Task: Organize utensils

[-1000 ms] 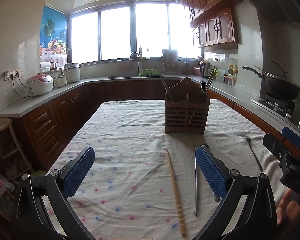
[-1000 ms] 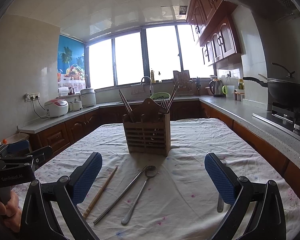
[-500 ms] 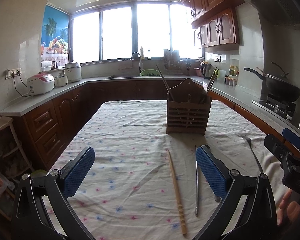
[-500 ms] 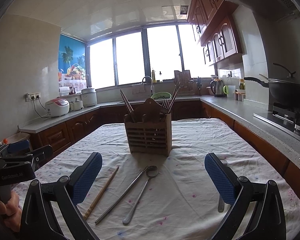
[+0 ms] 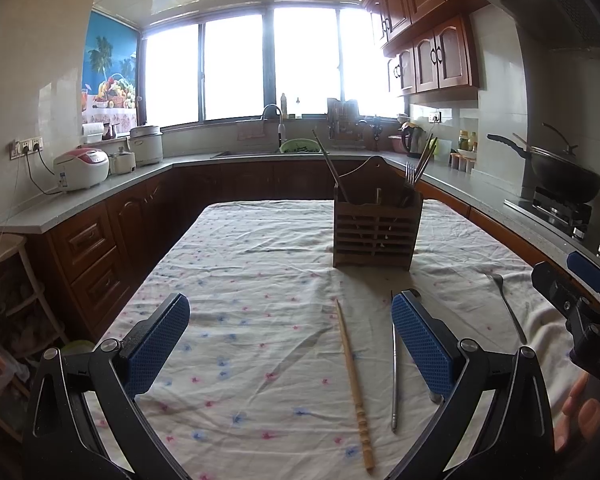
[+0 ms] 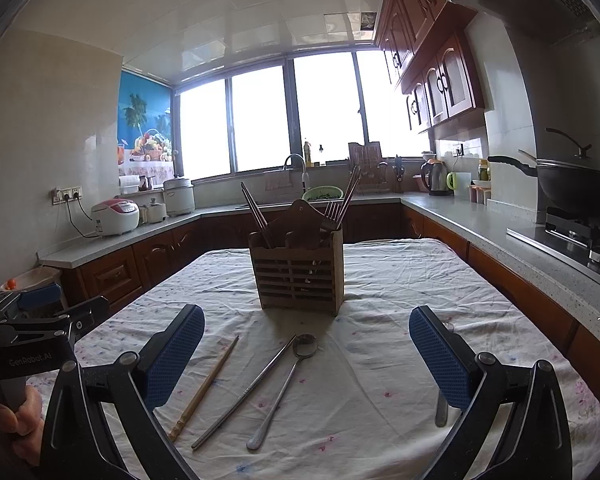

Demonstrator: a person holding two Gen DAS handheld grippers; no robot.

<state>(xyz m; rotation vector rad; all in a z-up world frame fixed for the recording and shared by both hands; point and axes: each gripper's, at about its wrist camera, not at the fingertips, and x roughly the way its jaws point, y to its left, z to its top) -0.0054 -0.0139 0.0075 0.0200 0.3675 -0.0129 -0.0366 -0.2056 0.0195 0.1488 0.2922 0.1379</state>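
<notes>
A slatted wooden utensil holder [image 5: 377,232] [image 6: 299,270] stands upright mid-table with chopsticks and a fork in it. On the cloth in front lie a wooden chopstick [image 5: 354,382] [image 6: 204,390], a metal chopstick [image 5: 394,364] [image 6: 246,390], a metal spoon [image 6: 286,384] and a fork [image 5: 507,306], whose handle [image 6: 441,410] shows behind the right finger. My left gripper [image 5: 290,346] is open and empty above the cloth, left of the chopsticks. My right gripper [image 6: 306,354] is open and empty, over the spoon.
The table has a floral white cloth [image 5: 260,280]. Counters run around it, with rice cookers [image 5: 82,168] on the left, a sink [image 5: 276,148] at the back and a wok on the stove [image 5: 564,178] at the right. A wooden stool [image 5: 4,256] stands at left.
Both grippers have shifted slightly, so the holder sits a little farther right in each view. Nothing was taken hold of or moved on the table.
</notes>
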